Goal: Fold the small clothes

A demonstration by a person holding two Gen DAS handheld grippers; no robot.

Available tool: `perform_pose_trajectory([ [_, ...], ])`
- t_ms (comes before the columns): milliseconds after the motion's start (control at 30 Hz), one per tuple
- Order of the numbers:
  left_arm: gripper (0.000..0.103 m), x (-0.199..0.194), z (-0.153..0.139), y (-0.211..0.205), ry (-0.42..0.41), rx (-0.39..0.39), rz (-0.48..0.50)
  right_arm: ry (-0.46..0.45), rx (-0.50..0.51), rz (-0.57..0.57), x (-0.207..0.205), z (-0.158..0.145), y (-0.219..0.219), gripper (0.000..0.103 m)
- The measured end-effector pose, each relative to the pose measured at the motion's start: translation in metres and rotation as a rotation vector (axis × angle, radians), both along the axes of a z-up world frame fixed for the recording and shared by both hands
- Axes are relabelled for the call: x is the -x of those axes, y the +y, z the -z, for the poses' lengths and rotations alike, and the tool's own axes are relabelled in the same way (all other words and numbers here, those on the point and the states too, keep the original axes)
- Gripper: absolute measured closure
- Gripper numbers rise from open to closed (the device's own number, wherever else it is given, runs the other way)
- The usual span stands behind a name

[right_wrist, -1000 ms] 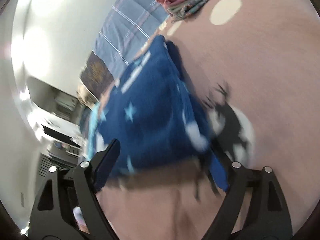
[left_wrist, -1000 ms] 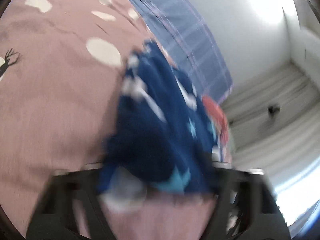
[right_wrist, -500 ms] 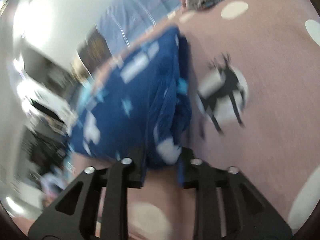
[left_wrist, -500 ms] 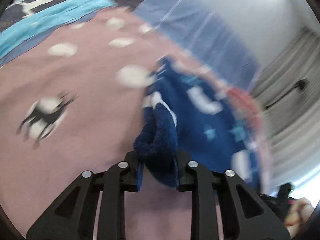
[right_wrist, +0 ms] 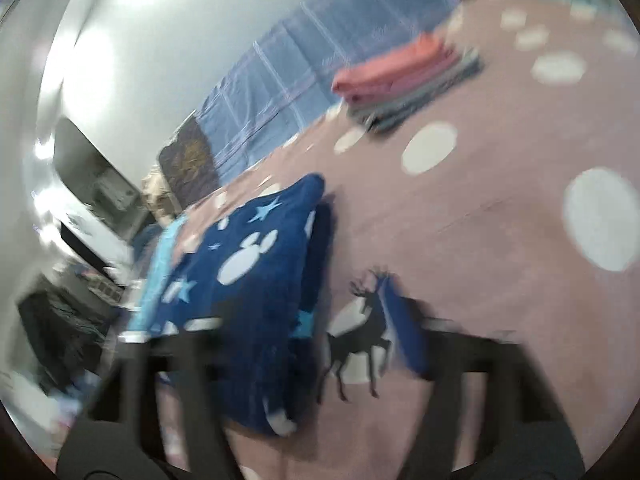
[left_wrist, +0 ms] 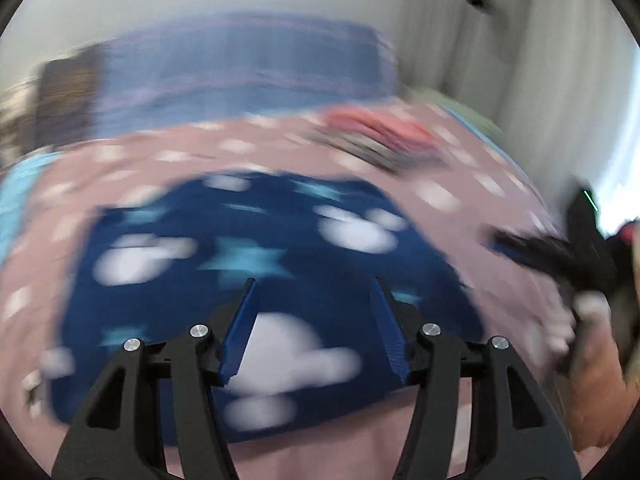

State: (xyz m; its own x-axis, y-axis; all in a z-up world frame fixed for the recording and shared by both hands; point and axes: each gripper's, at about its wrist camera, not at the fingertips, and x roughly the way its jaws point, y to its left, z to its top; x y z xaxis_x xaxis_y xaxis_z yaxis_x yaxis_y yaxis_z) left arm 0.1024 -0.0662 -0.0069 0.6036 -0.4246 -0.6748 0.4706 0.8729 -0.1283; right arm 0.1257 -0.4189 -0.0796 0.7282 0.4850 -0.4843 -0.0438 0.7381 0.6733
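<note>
Your left gripper (left_wrist: 314,284) has just been opening, with nothing pinched between its jaws. The blue garment (left_wrist: 168,288) lies folded flat on the pink bedspread (left_wrist: 516,216) below it. Your right gripper (right_wrist: 296,320) is blurred, jaws apart, just beside the garment's edge.

Navy star-patterned garment (left_wrist: 248,264), pink dotted bedspread (right_wrist: 500,216)

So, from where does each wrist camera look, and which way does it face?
Left wrist: on the left hand-held gripper, looking down over the blue star garment towards the folded stack; its jaws, just opened, grip nothing; a hand shows at right.
Right wrist: on the right hand-held gripper, looking along the pink bedspread; its blurred fingers stand apart.
Shared: garment, stack, bedspread, and the blue checked cloth behind.
</note>
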Motion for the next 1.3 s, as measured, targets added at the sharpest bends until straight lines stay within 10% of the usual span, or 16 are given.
perform_pose_trajectory([
  [200,0.045,0.01,0.03,-0.118,0.078,-0.12,0.247,0.101,0.096,-0.153,-0.06,0.003,0.008,0.091],
  [300,0.045,0.006,0.037,-0.141,0.113,-0.169,0.255,0.125,0.119,-0.219,-0.082,0.006,0.014,0.066],
  [533,0.045,0.008,0.059,-0.16,0.109,-0.341,0.216,0.19,0.179,-0.269,-0.132,0.027,0.027,0.065],
  [600,0.06,0.014,0.057,-0.155,0.093,-0.358,0.224,0.193,0.198,-0.272,-0.137,0.029,0.032,0.065],
  [767,0.088,0.005,0.057,-0.125,0.174,-0.25,0.197,0.179,0.215,-0.29,-0.146,0.03,0.039,0.065],
  [1300,0.089,0.003,0.064,-0.099,0.261,-0.093,0.199,0.152,0.229,-0.432,-0.157,0.036,0.051,0.056],
])
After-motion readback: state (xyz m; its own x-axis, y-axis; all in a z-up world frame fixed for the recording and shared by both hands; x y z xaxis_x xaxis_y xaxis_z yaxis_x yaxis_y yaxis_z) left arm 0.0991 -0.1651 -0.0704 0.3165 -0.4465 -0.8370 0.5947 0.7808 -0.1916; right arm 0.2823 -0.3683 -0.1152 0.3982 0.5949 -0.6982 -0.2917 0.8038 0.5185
